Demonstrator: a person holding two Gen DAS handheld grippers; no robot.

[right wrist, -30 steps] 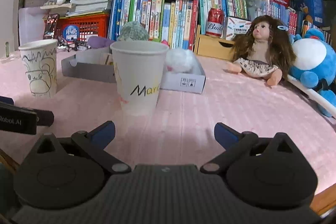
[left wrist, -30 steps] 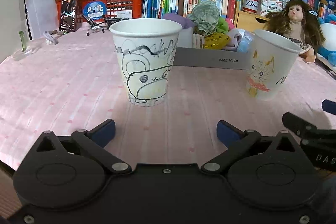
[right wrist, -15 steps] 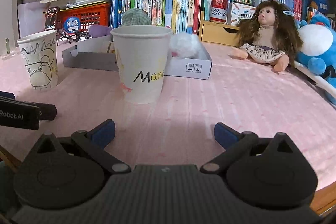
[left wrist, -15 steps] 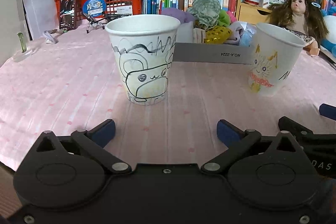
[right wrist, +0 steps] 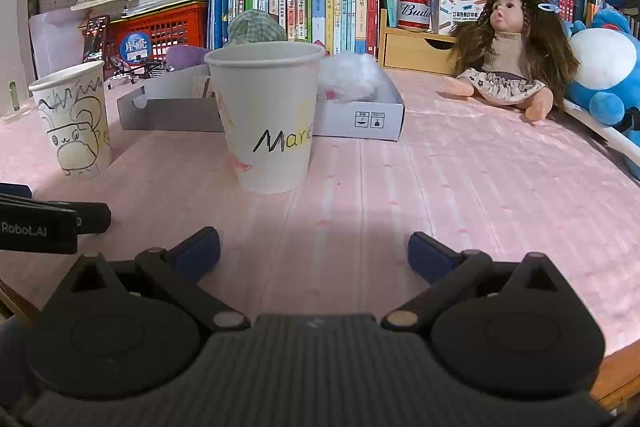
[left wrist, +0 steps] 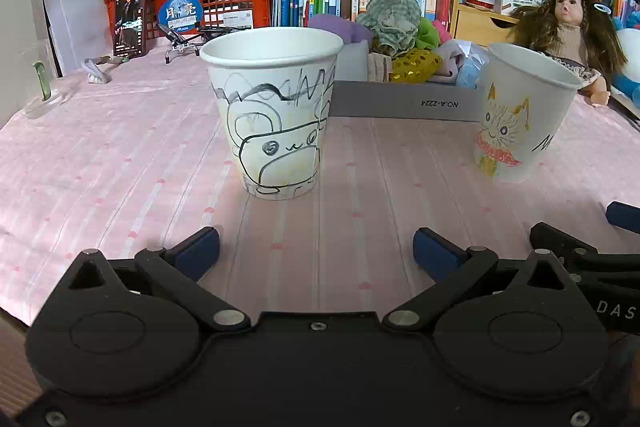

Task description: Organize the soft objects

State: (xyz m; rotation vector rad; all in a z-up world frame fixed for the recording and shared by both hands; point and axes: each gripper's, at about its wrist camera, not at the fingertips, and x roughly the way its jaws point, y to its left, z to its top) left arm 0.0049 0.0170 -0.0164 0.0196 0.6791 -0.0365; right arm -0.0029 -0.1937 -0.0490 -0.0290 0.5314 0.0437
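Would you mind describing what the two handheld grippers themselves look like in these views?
Both are matte black. The left gripper and right gripper each have two round housings, angled linkage bars with silver pivot pins, and blue fingertip pads. The right gripper's body is ribbed at the centre; the left's is smooth. White lettering on the sides reads "DAS" and "Robot.AI". No cables, hands or sleeves show.
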